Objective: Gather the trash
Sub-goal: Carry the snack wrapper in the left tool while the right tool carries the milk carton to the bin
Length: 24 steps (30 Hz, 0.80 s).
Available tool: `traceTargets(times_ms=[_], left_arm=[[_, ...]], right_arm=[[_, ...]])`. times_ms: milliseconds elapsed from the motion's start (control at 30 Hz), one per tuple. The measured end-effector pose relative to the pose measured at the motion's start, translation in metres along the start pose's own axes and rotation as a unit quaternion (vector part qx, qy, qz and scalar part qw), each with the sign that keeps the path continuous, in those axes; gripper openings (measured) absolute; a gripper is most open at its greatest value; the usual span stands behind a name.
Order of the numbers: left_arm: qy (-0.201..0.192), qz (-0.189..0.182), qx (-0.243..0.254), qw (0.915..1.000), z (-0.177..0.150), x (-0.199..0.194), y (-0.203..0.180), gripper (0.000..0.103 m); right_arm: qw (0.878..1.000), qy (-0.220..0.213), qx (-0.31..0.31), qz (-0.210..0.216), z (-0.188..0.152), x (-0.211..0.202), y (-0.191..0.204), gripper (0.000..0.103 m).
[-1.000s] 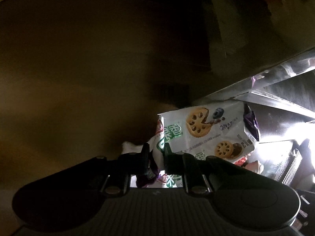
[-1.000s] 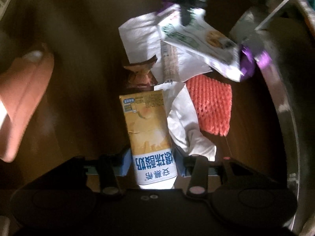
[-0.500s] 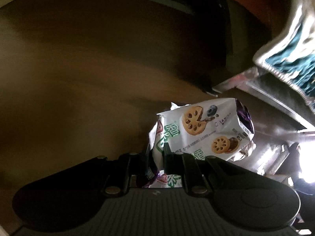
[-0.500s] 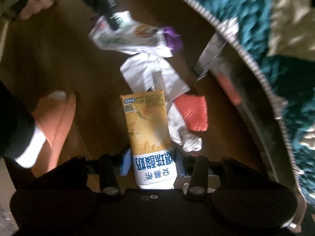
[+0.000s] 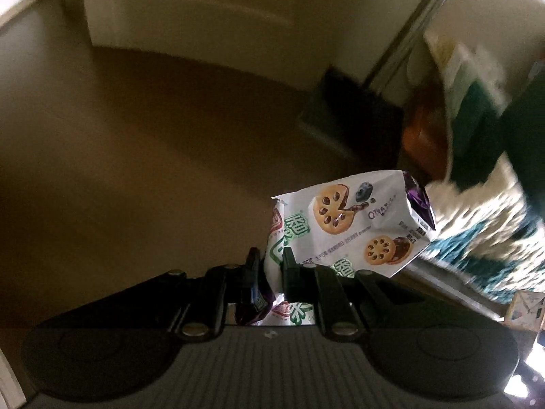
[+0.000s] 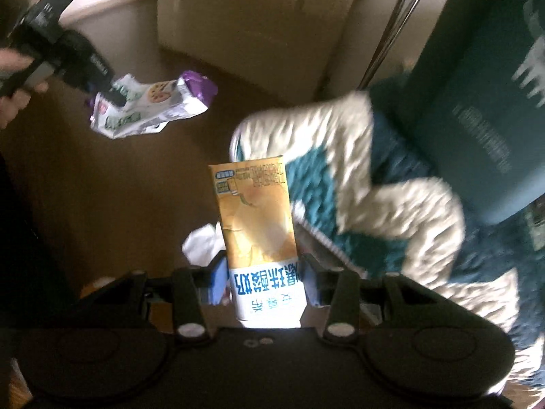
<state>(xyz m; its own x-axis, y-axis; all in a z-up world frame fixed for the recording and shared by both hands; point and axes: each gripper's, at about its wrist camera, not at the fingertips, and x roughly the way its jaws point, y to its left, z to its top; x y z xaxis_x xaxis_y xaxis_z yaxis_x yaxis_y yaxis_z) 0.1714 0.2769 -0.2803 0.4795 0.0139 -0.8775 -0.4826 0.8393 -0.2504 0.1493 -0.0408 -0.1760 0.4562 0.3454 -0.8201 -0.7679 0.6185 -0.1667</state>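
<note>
left gripper (image 5: 269, 255) jaws tight on cookie wrapper (image 5: 354, 225) — right gripper (image 6: 264, 272) jaws around yellow carton (image 6: 257, 218)

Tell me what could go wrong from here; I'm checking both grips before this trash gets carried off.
The left gripper pinches only one end of the cookie wrapper, so the limp foil hanging sideways could slip out. The right gripper clamps only the bottom end of the yellow yogurt carton; a quick swing might lever it loose. A white tissue lies on the floor and could be forgotten.
</note>
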Motion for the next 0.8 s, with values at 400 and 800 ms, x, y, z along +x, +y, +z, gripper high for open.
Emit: traceTargets(times_ms=[400,800], left_arm=[[-0.107,-0.053,0.017,0.9927,0.031,-0.142,-0.038,0.012],[-0.203,-0.093,0.117,0.9676,0.095,-0.253,-0.175,0.012]], right_arm=[[0.987,-0.132,0.076,-0.045,0.046,-0.132,-0.039,0.043],[0.947,-0.263,0.133,-0.126,0.121,-0.232,-0.149,0.043]])
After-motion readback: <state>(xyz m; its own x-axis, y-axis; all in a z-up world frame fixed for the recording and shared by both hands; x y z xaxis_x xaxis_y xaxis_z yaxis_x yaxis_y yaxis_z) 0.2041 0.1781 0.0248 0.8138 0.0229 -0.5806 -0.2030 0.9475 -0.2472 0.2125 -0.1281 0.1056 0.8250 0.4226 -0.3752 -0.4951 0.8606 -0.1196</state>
